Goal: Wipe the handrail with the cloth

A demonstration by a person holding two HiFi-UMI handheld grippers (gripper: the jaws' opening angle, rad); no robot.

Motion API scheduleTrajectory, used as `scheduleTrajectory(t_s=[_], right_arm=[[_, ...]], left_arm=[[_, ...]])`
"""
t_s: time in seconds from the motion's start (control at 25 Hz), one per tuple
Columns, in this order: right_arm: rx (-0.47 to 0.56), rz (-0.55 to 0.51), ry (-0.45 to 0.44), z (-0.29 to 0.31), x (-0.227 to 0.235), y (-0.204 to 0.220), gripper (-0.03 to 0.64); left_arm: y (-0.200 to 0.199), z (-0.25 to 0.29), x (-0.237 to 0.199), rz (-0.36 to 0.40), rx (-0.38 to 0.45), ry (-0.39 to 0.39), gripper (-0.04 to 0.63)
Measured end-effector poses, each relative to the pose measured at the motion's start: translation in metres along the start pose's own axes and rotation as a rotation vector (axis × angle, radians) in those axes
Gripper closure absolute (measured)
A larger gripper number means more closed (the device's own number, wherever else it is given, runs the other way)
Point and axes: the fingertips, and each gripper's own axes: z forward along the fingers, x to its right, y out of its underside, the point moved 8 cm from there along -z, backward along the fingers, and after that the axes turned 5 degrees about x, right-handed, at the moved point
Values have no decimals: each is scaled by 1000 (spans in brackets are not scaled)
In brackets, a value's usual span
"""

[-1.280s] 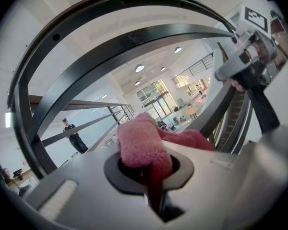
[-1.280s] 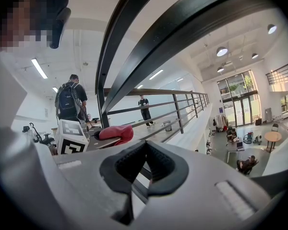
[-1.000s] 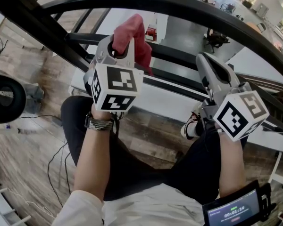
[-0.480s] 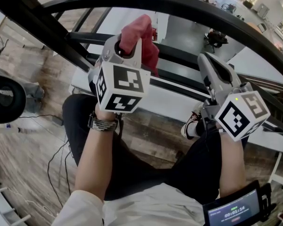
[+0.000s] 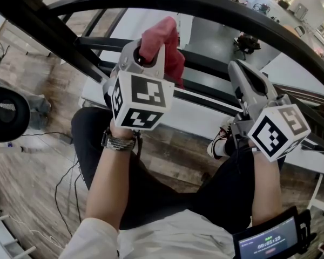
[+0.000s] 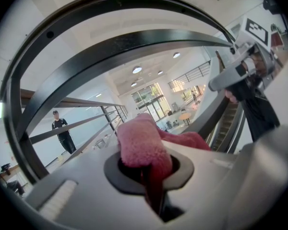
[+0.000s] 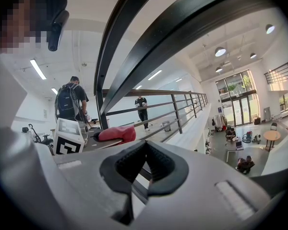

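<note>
A wide black handrail [image 5: 205, 5] curves across the top of the head view. Just below it, my left gripper [image 5: 149, 53] is shut on a pinkish-red cloth [image 5: 164, 39], which bunches up out of the jaws. The cloth stays a little short of the rail. In the left gripper view the cloth [image 6: 140, 145] fills the jaws under the handrail [image 6: 110, 49]. My right gripper [image 5: 238, 70] hangs to the right, lower than the rail, shut with nothing in it. From the right gripper view I see the handrail [image 7: 182, 32] overhead and the cloth [image 7: 117, 133] off to the left.
Thinner black rails [image 5: 205, 63] run below the handrail. The person's dark-trousered legs [image 5: 151, 182] and a wood floor with cables [image 5: 59, 198] lie beneath. A round black object [image 5: 5, 112] sits at the left. A small screen [image 5: 267, 240] rides on the right forearm. People stand along a distant railing [image 7: 141, 110].
My left gripper has risen and shifted slightly right with the cloth, closer to the handrail. The right gripper has hardly moved.
</note>
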Motion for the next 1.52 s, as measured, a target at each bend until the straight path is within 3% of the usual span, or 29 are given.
scheduleTrajectory(t_s=[1.52], right_arm=[[8,12,19,-13,13,2,615]], left_arm=[[-25,8,42,40,44,112,568]])
